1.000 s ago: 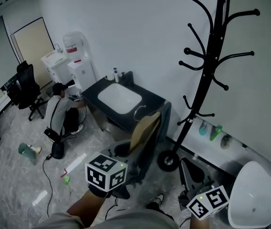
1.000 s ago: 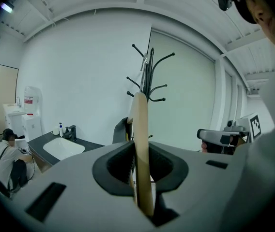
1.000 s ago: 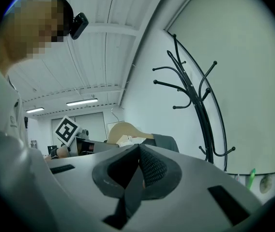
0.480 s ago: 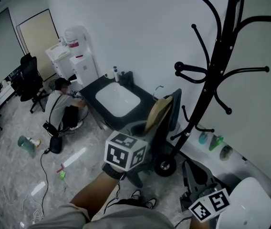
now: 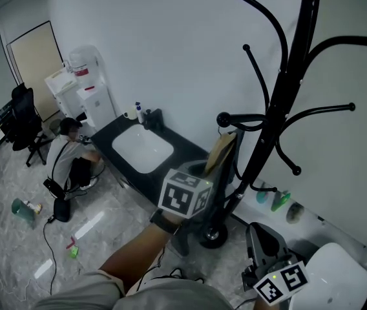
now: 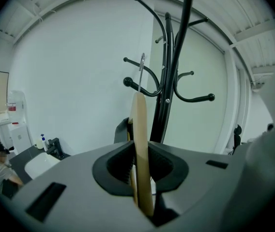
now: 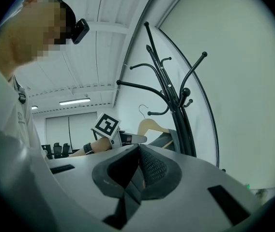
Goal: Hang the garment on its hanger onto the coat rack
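Observation:
My left gripper (image 5: 204, 173) is shut on a wooden hanger (image 5: 221, 152) whose dark grey garment (image 5: 217, 196) hangs below it. It holds them up beside the black coat rack (image 5: 280, 102). In the left gripper view the hanger's wood (image 6: 140, 144) stands upright between the jaws. Its wire hook (image 6: 142, 66) is just above a ball-tipped rack arm (image 6: 128, 82); I cannot tell whether they touch. My right gripper (image 5: 259, 241) hangs low at the right, shut on nothing (image 7: 138, 153). From there the hanger (image 7: 152, 125) shows next to the rack (image 7: 176, 105).
A black counter with a white sink (image 5: 141, 148) stands against the wall left of the rack. Further left are a water dispenser (image 5: 83, 82), a crouching person (image 5: 64, 160) and an office chair (image 5: 22, 112). A white rounded object (image 5: 335, 279) sits at the lower right, bottles (image 5: 277, 199) by the wall.
The left gripper has lifted the hanger and garment and carried them right, closer to the rack's arms. The right gripper has stayed low at the right.

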A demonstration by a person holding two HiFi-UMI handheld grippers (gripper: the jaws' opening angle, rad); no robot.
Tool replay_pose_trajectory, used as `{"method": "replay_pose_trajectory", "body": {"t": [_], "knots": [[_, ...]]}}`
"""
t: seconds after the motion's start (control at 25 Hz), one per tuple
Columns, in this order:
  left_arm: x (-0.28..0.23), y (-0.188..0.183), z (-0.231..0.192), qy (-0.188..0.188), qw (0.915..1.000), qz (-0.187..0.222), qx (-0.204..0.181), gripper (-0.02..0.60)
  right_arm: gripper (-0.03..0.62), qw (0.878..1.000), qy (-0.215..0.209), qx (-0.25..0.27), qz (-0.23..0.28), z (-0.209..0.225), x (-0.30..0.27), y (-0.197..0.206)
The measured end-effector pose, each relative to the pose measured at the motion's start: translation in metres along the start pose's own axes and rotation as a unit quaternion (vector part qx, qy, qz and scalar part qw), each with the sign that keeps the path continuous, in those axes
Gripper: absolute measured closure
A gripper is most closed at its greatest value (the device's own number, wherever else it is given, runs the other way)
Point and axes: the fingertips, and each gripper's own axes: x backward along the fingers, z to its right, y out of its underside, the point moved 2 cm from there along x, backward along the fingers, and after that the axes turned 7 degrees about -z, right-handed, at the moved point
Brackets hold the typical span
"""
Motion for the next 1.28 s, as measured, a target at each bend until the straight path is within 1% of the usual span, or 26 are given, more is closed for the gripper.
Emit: {"method": "replay_pose_trajectory", "body": {"t": [0.24,0.56,0.88,1.04,1.08,1.12,1.2,1.28], "knots": [[-0.032,-0.003,-0.003,0.008,0.9998,-0.017,-0.003,0.531,0.579,1.0,0.016,-0.003,-0.002,0.015,-0.002,-0.004],[-0.057,0.008,-0.009,0.011,0.9991,-0.041,0.004,0.531,0.579,1.0,0.021,-0.015,-0.009,0.03,-0.013,0.0],[-0.068,0.015,0.003,0.027,0.9985,-0.046,-0.002,0.526,0.579,0.999,0.022,-0.02,-0.016,0.03,-0.019,0.006],[-0.072,0.014,0.011,0.033,0.9984,-0.04,-0.022,0.521,0.579,0.999,0.023,-0.02,-0.019,0.032,-0.021,0.007],[-0.072,0.012,0.012,0.036,0.9982,-0.037,-0.029,0.5,0.579,0.999,0.023,-0.019,-0.02,0.032,-0.022,0.008],[-0.07,0.011,0.013,0.039,0.998,-0.035,-0.034,0.466,0.579,0.999,0.021,-0.018,-0.02,0.031,-0.023,0.008],[-0.065,0.009,0.014,0.045,0.9977,-0.03,-0.041,0.431,0.579,0.999,0.018,-0.015,-0.022,0.028,-0.026,0.008],[-0.059,0.009,0.014,0.045,0.9974,-0.026,-0.05,0.416,0.579,1.0,0.014,-0.014,-0.023,0.027,-0.03,0.008]]}}
